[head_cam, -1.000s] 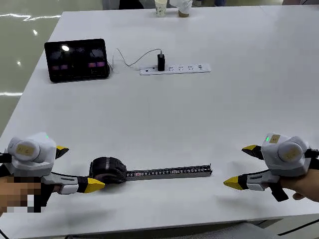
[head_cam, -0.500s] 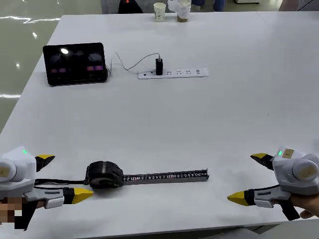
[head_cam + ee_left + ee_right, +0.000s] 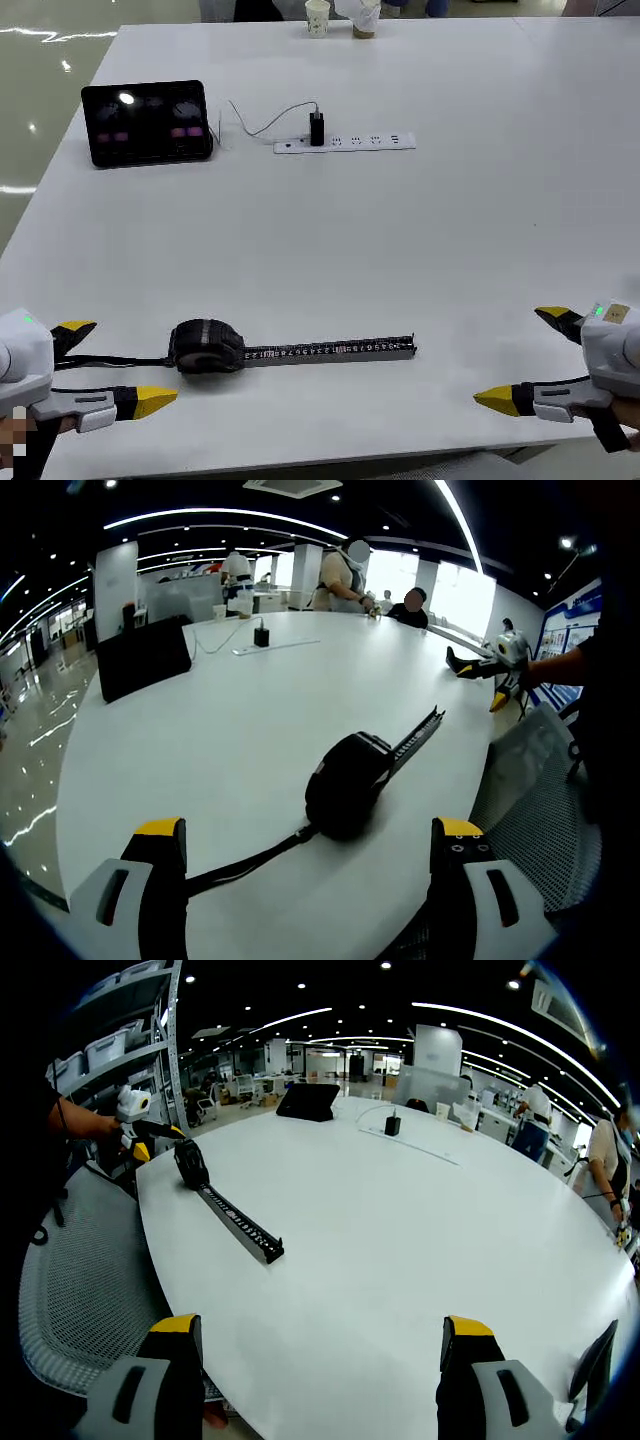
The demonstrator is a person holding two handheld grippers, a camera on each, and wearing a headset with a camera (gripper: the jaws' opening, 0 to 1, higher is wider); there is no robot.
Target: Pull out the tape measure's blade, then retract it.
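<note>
Head view: tape measure (image 3: 207, 346) lies near the table (image 3: 400, 230) front edge, blade (image 3: 330, 350) pulled out; retraction not yet done. Left gripper (image 3: 122, 362) and right gripper (image 3: 515, 355) jaws spread, empty, both apart from it.

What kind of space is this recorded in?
Probably an open-plan office or lab: a big white table with a tablet and power strip, storage shelves with bins to one side, strip lights on a dark ceiling.
</note>
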